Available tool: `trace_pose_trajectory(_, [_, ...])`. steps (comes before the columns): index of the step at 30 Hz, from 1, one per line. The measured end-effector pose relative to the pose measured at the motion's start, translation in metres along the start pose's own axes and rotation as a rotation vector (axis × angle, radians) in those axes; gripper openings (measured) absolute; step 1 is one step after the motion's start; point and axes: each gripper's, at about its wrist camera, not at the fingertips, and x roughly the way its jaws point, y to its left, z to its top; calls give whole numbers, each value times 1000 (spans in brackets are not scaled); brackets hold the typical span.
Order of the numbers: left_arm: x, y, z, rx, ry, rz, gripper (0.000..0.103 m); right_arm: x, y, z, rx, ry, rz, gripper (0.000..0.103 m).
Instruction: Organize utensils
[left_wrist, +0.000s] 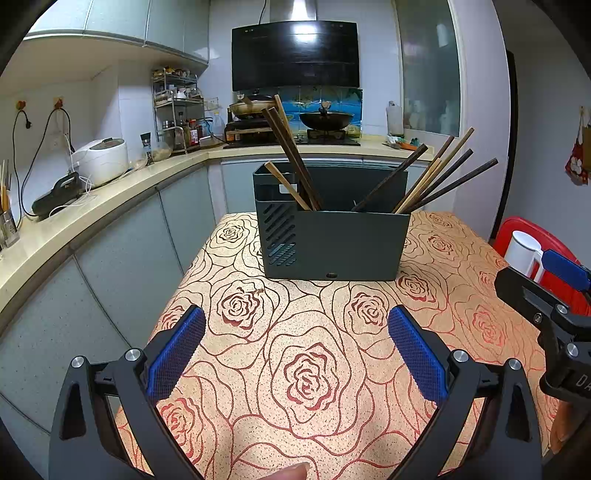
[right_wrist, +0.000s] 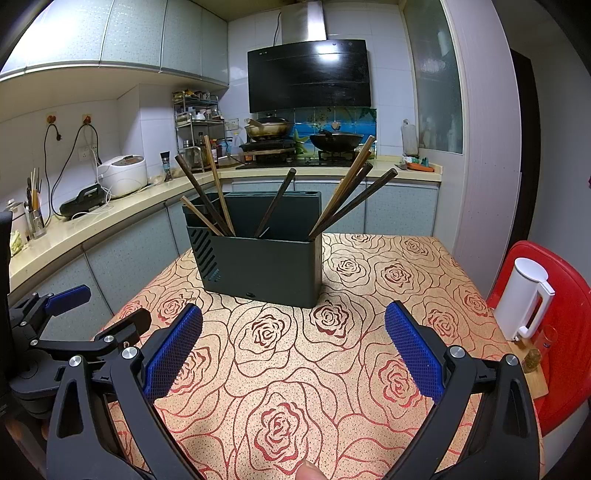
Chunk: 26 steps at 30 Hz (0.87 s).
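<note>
A dark green utensil holder (left_wrist: 332, 243) stands on the rose-patterned table (left_wrist: 303, 369); it also shows in the right wrist view (right_wrist: 266, 266). Several wooden chopsticks lean in it, one bunch at its left end (left_wrist: 291, 162) and one at its right end (left_wrist: 439, 177); the same bunches show in the right wrist view, left (right_wrist: 207, 199) and right (right_wrist: 351, 192). My left gripper (left_wrist: 295, 350) is open and empty, above the table in front of the holder. My right gripper (right_wrist: 293, 350) is open and empty, beside the left one.
A white kettle (right_wrist: 524, 299) stands on a red chair (right_wrist: 569, 332) right of the table. A kitchen counter (left_wrist: 92, 206) with a rice cooker (left_wrist: 101, 160) runs along the left. The stove with a wok (left_wrist: 325, 120) is behind the holder.
</note>
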Motion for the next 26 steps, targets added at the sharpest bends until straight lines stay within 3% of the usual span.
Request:
trace_pose_trajectory(10, [-3,-2,-1,1,-22,-22,96,2,1,-2,-1,4,2,96])
trace_pose_trajectory(17, [-8,3,1,-25,-54,4,96,2,2,-4,-2,4,2,96])
trace_pose_trajectory(26, [-3,4,2,-27,-17,-2,96,0,2,-4,-5,4,6,96])
